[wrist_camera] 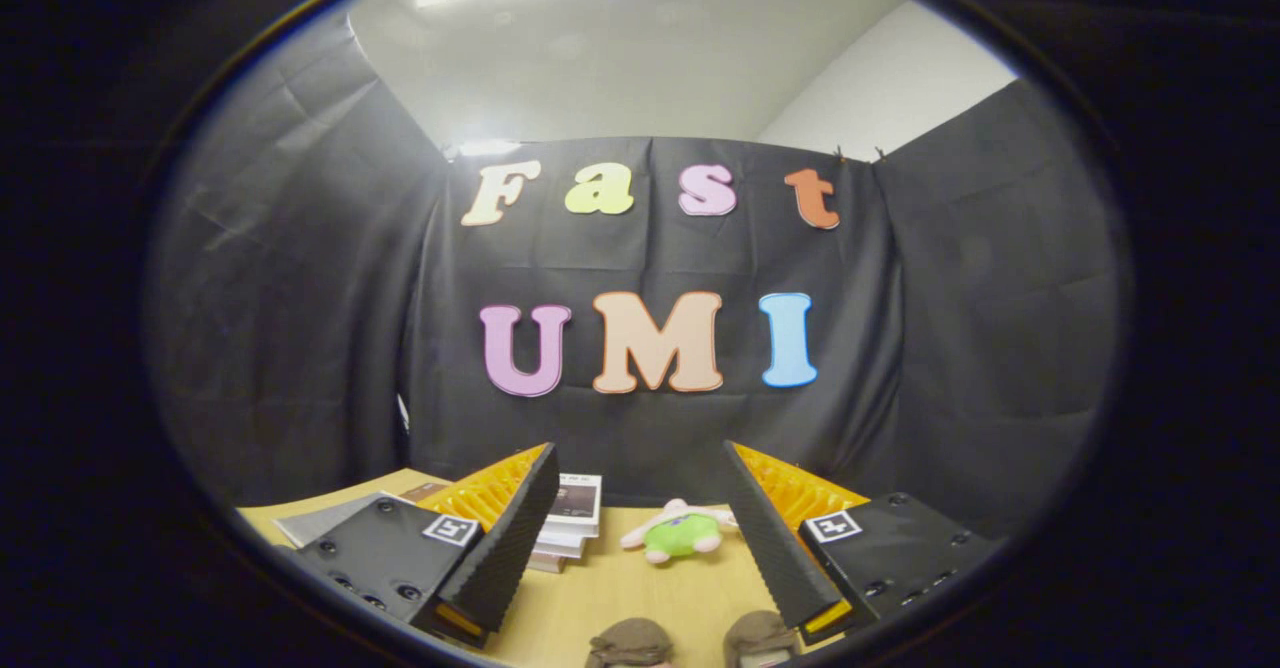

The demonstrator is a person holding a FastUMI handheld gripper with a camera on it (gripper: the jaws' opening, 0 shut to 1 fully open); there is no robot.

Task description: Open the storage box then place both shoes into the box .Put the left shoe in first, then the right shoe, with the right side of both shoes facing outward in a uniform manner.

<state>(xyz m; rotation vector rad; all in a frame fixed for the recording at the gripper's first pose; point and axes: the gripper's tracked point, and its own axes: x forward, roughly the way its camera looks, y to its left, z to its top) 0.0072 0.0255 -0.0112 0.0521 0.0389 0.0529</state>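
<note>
My gripper is held high and level over a wooden table, and it points at the booth's back wall. Its fingers stand wide apart with nothing between them. Low down between the two fingers, close to me, are two brown rounded tops side by side, the left one and the right one. They look like the pair of shoes, but I see only their upper parts.
A small plush toy in green, white and pink lies on the table beyond the fingers. A stack of booklets sits behind the left finger, with a grey sheet to its left. Black cloth walls close the table's far side.
</note>
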